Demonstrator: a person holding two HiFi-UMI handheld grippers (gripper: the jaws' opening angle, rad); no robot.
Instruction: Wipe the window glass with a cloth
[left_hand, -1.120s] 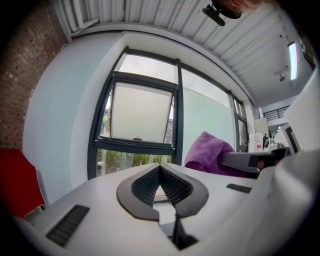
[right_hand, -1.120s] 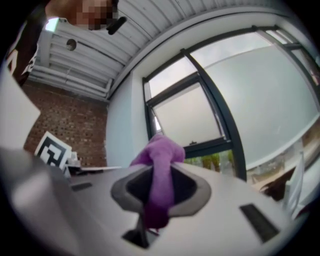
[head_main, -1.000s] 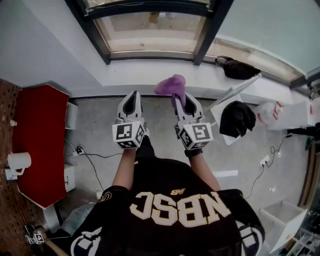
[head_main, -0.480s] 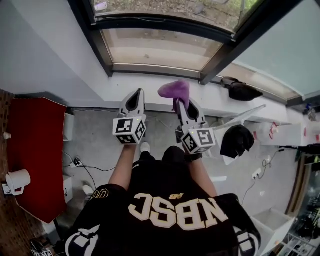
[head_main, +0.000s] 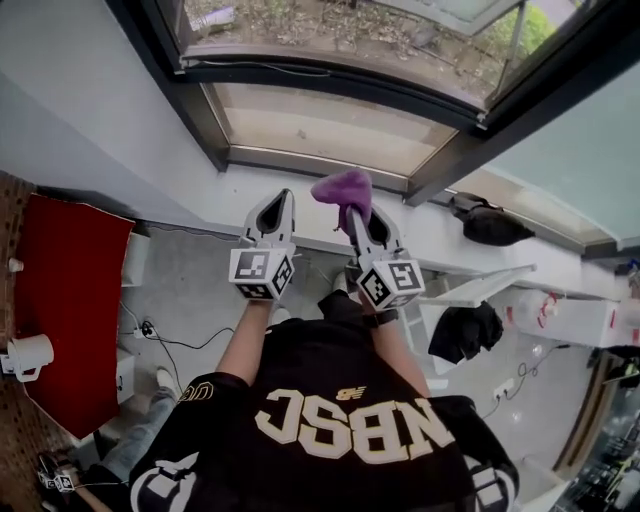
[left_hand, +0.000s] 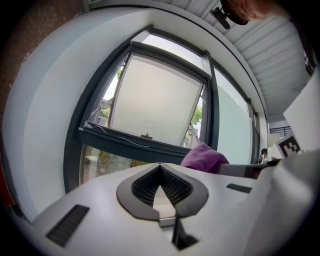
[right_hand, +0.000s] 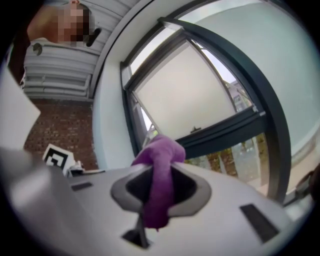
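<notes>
Left gripper: closed tip to tip on nothing. Clamped between the right gripper fingers, bunched beyond their tips and short of the window glass: purple cloth. Probably soft, light and floppy; best pinched mid-bunch, leaving a broad pad ahead of the fingertips.

Industrial-style workspace — brick wall, corrugated ceiling, dark-framed window
</notes>
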